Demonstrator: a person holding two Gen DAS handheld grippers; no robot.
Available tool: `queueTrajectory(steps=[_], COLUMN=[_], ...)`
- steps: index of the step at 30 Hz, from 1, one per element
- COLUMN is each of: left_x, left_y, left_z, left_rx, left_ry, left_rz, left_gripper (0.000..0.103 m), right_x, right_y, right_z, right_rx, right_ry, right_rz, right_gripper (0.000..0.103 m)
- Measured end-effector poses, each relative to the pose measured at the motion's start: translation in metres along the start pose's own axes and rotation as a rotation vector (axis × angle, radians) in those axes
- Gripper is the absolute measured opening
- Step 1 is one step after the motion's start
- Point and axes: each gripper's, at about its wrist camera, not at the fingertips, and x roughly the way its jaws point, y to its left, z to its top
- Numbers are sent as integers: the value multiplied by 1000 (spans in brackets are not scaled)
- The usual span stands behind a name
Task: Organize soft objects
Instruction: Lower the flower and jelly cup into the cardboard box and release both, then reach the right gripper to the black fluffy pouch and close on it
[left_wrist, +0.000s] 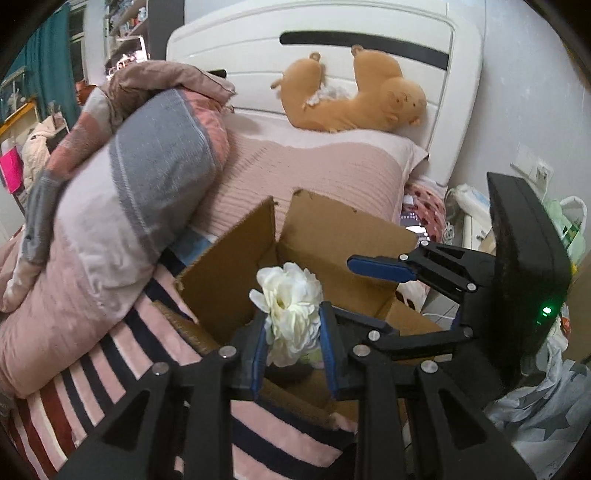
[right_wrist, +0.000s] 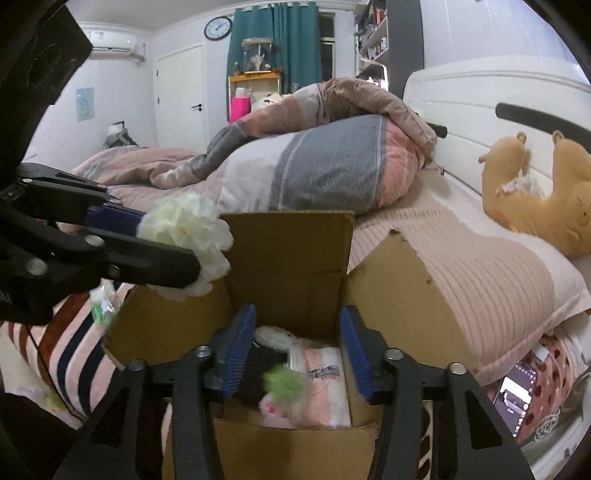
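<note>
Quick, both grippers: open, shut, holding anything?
Left gripper: shut on the white flower, over the box.
Right gripper: open, holding nothing, above the box.

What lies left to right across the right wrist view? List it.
Left tool clamped on the white flower → open cardboard box → pink ribbed pillow → brown plush bear against the headboard.
</note>
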Motion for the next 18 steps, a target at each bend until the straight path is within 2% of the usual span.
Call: queueTrajectory(steps=[3,5,6,8,10,18], left_x=[11,14,15,14,8,-32], left_y=[1,2,3,5,6,29], left_z=[0,0,0,-2,-3,-14], left_rx=[-5,-3,-2,-1,-4,-53], left_ry=[12,13,12,2,-18,-99], left_rz=[-10,1,9,19,24,60], left_gripper=[35,48,51,62,68,79], right_x=[1,3,3,3,3,-12], right_y=[1,2,2,3,3,12], right_z=[-3,-4,-5,-5,-4,4], right_rx=[-12,-19,-20,-21,-19,-9], right_ry=[2,5,6,5,3,-45], right_rz=[8,11,11,9,6,31], right_gripper=[46,46,46,46,46,46])
